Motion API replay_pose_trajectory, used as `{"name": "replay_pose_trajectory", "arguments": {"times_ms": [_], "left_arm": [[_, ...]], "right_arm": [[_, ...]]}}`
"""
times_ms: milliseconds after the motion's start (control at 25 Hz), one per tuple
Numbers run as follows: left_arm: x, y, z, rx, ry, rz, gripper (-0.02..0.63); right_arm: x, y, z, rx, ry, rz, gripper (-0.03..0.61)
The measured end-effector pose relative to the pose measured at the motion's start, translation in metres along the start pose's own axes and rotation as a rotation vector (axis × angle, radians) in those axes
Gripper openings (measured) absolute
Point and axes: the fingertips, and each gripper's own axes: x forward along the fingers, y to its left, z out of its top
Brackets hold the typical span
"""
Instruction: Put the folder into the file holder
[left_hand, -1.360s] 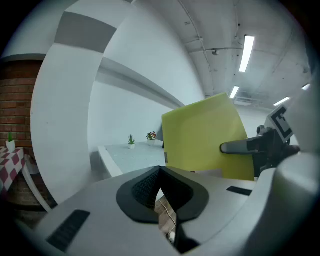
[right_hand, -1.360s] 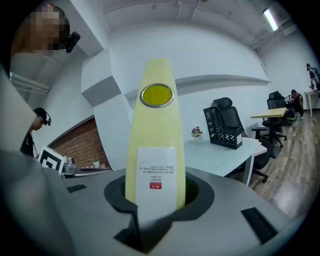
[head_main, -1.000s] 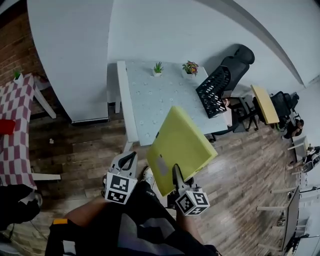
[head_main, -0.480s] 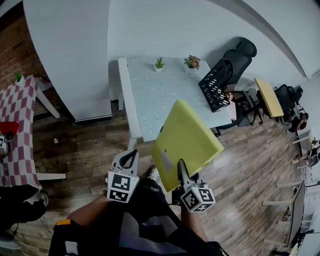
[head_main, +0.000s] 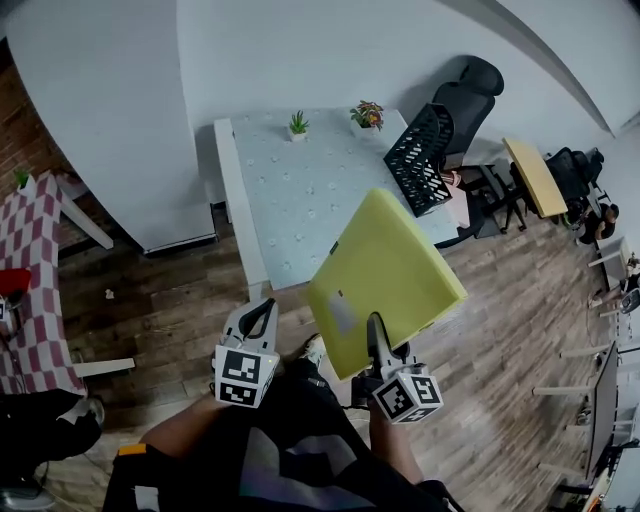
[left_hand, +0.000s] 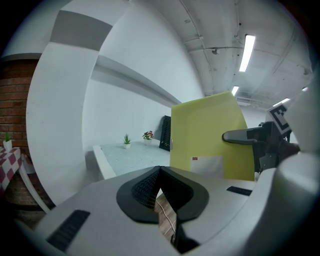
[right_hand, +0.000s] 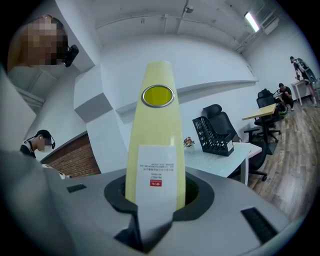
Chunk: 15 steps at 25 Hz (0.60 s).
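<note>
A yellow-green folder (head_main: 385, 280) with a white label is held up in the air, tilted, in front of the person. My right gripper (head_main: 373, 342) is shut on its lower spine end; in the right gripper view the folder's spine (right_hand: 155, 135) rises straight out of the jaws of that gripper (right_hand: 155, 197). The black mesh file holder (head_main: 420, 160) stands at the right end of the pale table (head_main: 300, 210), apart from the folder. My left gripper (head_main: 255, 320) hangs to the left, shut on nothing (left_hand: 160, 172). From the left gripper view the folder (left_hand: 210, 135) shows at the right.
Two small potted plants (head_main: 297, 124) (head_main: 366, 113) stand at the table's far edge. A black office chair (head_main: 470, 95) is behind the holder. A yellow desk (head_main: 535, 175) with people lies to the right, a checked table (head_main: 35, 280) to the left. The floor is wood.
The folder and my right gripper have drifted a little to the right and up in the head view. The table and file holder have shifted left. Both grips are unchanged.
</note>
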Motion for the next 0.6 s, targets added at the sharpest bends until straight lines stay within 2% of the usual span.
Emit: {"name": "replay_pose_trajectory", "arguments": {"times_ms": [280, 600], "left_arm": [[0.055, -0.036, 0.019, 0.027, 0.031, -0.05, 0.005], [0.137, -0.085, 0.058, 0.077, 0.038, -0.087, 0.005]], "right_arm": [[0.009, -0.054, 0.037, 0.029, -0.049, -0.009, 0.143], [0.028, -0.13, 0.085, 0.046, -0.103, 0.002, 0.143]]}}
